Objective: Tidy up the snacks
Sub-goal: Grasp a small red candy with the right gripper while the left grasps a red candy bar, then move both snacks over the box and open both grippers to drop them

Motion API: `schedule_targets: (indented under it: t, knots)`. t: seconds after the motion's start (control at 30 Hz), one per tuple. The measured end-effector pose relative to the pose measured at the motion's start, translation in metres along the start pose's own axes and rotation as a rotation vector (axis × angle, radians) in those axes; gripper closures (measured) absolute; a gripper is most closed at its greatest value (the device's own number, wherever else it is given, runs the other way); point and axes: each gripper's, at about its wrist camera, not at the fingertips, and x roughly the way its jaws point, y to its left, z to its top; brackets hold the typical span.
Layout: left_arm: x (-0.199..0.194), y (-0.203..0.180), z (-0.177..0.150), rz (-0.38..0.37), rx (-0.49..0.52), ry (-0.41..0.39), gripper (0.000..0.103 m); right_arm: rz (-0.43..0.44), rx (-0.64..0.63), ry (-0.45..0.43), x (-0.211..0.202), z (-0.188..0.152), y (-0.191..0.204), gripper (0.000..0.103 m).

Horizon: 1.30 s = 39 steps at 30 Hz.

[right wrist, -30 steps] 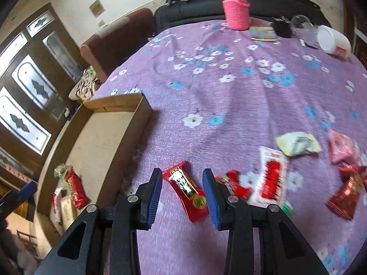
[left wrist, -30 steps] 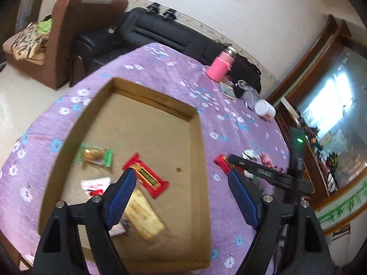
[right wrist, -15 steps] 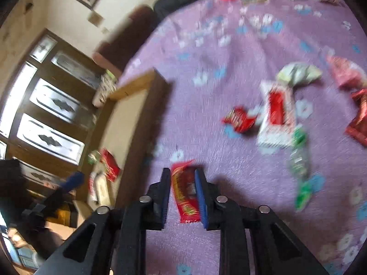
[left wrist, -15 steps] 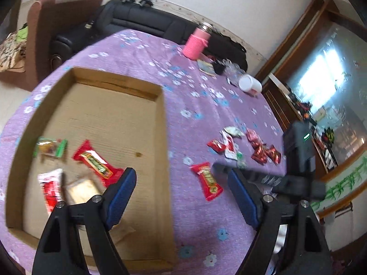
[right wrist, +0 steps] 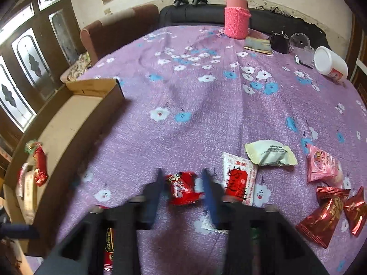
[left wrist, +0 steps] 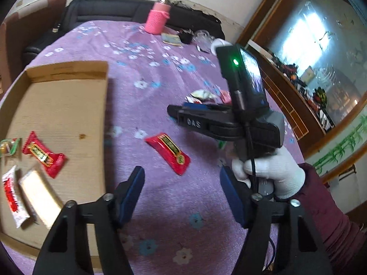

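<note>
My left tongs [left wrist: 181, 171] are hanging over the purple flowered worktop [left wrist: 149, 84], just beside the near right corner of the cardboard box [left wrist: 66, 71]. Their jaws have just been closing a little, but they are standing apart with nothing between them. The long red snack bar [left wrist: 168, 150] is lying flat on the cloth ahead of them, a little way out from the box's right wall.

My right hand [left wrist: 270, 174], in a white glove, is holding the right tongs [right wrist: 182, 178] farther from the box. Their jaws have just been closing, and a small crumpled red packet [right wrist: 183, 189] is sitting between them on the cloth. The fingers are blurred, so I cannot tell whether the pads are pressing on it.

Inside the box, toward its near end, another red bar [left wrist: 43, 157], a white-and-red sachet [left wrist: 11, 197], a tan pack [left wrist: 36, 194] and a green-edged sweet [left wrist: 8, 146] are lying together.

On the side of the small red packet away from the box, a second white-and-red sachet [right wrist: 238, 181], a pale green packet [right wrist: 270, 153], a pink packet [right wrist: 323, 165] and some dark red packets [right wrist: 325, 215] are lying loose.
</note>
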Motion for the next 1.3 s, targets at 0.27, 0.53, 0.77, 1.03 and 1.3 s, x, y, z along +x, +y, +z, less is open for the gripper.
schedule_targets:
  t: [0.27, 0.53, 0.77, 1.03, 1.3]
  knots:
    - [0.038, -0.014, 0.012, 0.101, 0.026, 0.010, 0.038, 0.070, 0.172, -0.032, -0.028, -0.017, -0.033, 0.084]
    - [0.083, -0.015, 0.023, 0.236, 0.069, 0.032, 0.077, 0.133, 0.235, -0.114, -0.079, -0.034, -0.051, 0.084]
    - [0.066, -0.012, 0.017, 0.133, 0.031, 0.029, 0.086, 0.166, 0.237, -0.126, -0.095, -0.042, -0.045, 0.084]
    - [0.005, 0.021, 0.027, 0.047, -0.085, -0.077, 0.086, 0.308, 0.265, -0.121, -0.105, -0.032, -0.023, 0.084]
    - [-0.046, 0.112, 0.046, 0.166, -0.210, -0.148, 0.086, 0.377, 0.157, -0.088, -0.095, 0.006, 0.052, 0.084]
